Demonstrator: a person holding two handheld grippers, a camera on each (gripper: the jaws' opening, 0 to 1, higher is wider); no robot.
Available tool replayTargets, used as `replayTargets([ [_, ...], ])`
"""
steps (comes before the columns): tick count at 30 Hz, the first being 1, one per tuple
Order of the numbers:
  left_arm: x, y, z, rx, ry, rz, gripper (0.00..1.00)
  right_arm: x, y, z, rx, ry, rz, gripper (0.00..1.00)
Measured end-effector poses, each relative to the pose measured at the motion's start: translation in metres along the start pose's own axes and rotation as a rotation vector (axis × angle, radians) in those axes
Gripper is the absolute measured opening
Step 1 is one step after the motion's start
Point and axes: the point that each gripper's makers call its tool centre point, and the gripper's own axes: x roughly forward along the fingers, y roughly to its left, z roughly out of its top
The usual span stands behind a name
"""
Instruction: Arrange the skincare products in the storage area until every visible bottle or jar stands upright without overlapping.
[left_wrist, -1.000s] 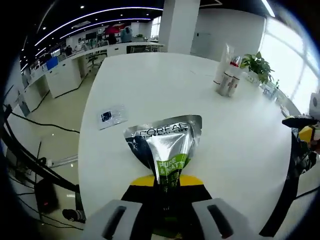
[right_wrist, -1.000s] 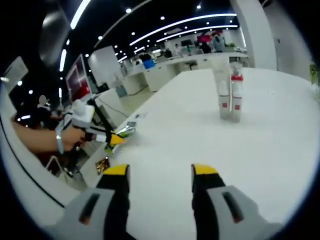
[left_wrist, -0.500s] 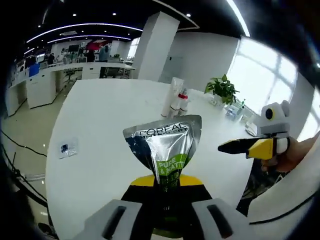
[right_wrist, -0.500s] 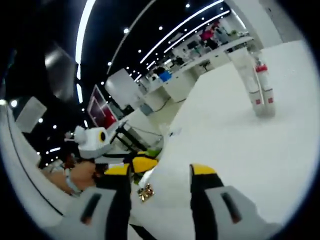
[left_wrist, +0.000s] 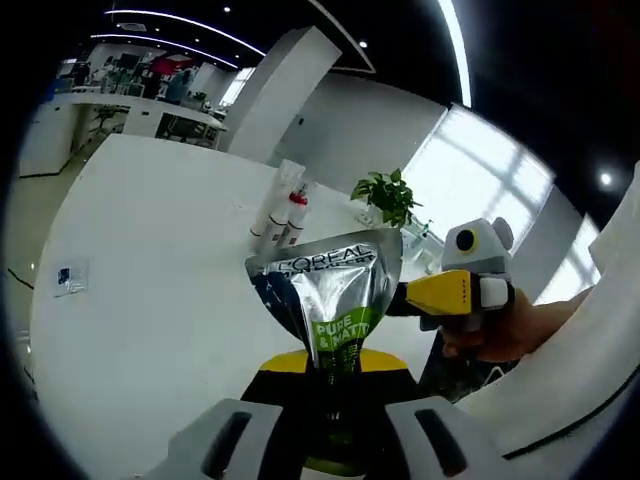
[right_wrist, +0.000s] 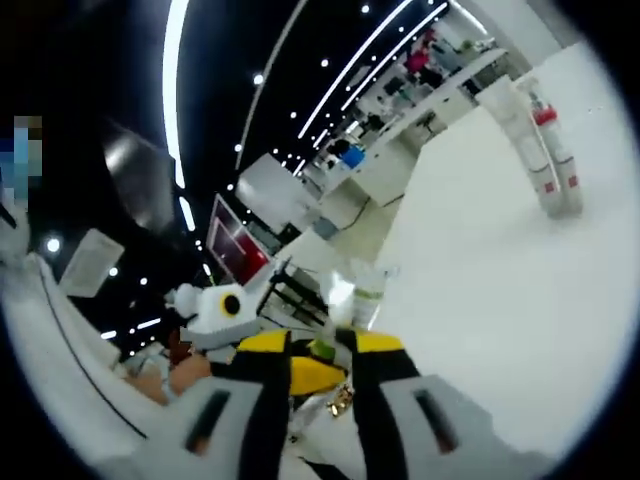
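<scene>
A silver L'Oréal tube (left_wrist: 330, 290) with a green label stands crimped end up, and my left gripper (left_wrist: 330, 365) is shut on its lower end. My right gripper (left_wrist: 420, 297) comes in from the right, and its yellow jaws meet the tube's right edge. In the right gripper view my right gripper (right_wrist: 320, 345) has its jaws drawn close together, with the tube (right_wrist: 357, 290) rising just above them. A group of upright white bottles (left_wrist: 282, 212) with one red cap stands far off on the white table (left_wrist: 150, 260). These bottles (right_wrist: 548, 165) also appear at the right gripper view's upper right.
A potted plant (left_wrist: 386, 195) stands beyond the bottles near the table's far edge. A small card (left_wrist: 68, 277) lies on the table at the left. A hand (left_wrist: 500, 335) holds the right gripper. Desks and a red screen (right_wrist: 235, 245) lie beyond the table.
Both hands have come together: the right gripper has moved up to the tube and its jaws have narrowed. The left gripper still holds the tube.
</scene>
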Motion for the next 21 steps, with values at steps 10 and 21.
replayTargets([
  [10,0.004,-0.004,0.004,-0.004,-0.003,-0.035,0.22,-0.002,-0.004,0.009,-0.025,0.017,0.015,0.04],
  [21,-0.004,0.001,0.025,-0.043,-0.106,-0.088,0.47,-0.018,0.005,0.031,0.032,-0.012,0.124,0.02],
])
